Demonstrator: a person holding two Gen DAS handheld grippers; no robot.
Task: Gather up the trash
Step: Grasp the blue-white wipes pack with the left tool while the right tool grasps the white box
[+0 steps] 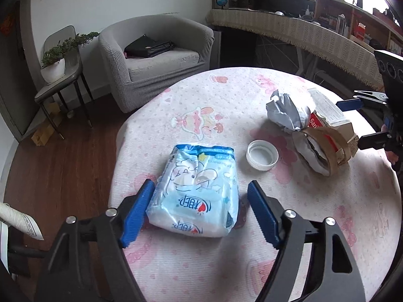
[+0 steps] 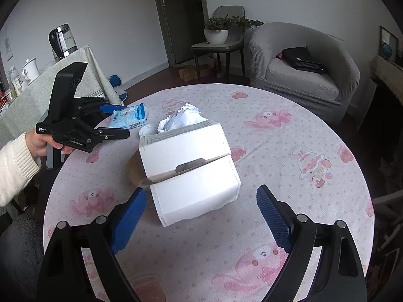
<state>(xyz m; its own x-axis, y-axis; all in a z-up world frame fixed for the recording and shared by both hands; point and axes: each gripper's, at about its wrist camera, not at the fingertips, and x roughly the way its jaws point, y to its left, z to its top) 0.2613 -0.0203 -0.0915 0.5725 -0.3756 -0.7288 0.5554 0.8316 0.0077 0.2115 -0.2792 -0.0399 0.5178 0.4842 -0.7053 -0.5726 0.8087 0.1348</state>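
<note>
A blue and white tissue pack (image 1: 195, 192) lies on the round table with the pink cartoon cloth (image 1: 314, 214). My left gripper (image 1: 201, 188) is open, its blue pads on either side of the pack's near end, not closed on it. A white cap (image 1: 262, 155), crumpled paper (image 1: 289, 112) and a torn cardboard box (image 1: 330, 130) lie to the right. In the right wrist view the white box (image 2: 189, 163) sits just ahead of my open right gripper (image 2: 201, 196), crumpled paper (image 2: 182, 119) behind it. The left gripper (image 2: 114, 120) shows at left by the pack (image 2: 129, 118).
A grey armchair (image 1: 151, 58) with a black bag stands beyond the table. A chair with a potted plant (image 1: 54, 63) is at left. A cloth-covered desk (image 1: 289, 27) runs along the back right. A side table with a kettle (image 2: 63, 40) stands at left.
</note>
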